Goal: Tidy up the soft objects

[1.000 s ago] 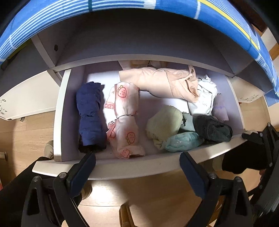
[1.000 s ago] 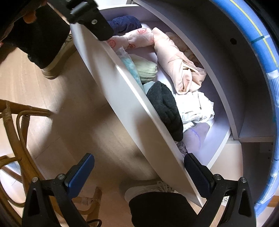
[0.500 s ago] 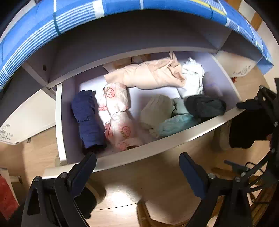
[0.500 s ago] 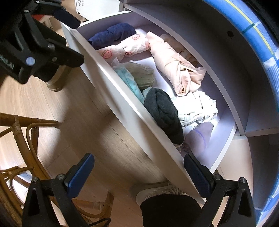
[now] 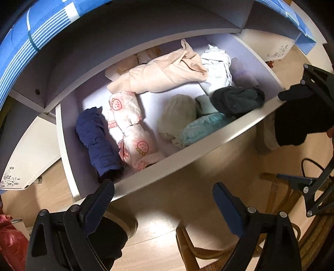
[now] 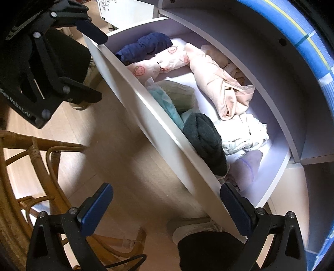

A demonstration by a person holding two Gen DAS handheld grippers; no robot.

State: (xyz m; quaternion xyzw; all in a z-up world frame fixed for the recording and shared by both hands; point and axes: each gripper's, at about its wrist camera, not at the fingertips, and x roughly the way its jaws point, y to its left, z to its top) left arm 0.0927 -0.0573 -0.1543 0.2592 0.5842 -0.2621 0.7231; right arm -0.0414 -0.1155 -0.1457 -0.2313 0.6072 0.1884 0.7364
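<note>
White drawer [image 5: 146, 179] now sits farther from my left gripper [image 5: 162, 200]; both grippers' fingers apart, probably sorting's finished.

The drawer [image 5: 62, 133] front hid the lower ends of the navy roll [image 5: 98, 135] and the teal roll [image 5: 204, 127]. A beige item [image 5: 133, 62] at the back lay mostly concealed beneath the cabinet shelf and could not be identified. The red cloth [image 5: 10, 246] was cut off by the left edge. Print on the white panel [image 6: 117, 10] was too small to read.
</note>
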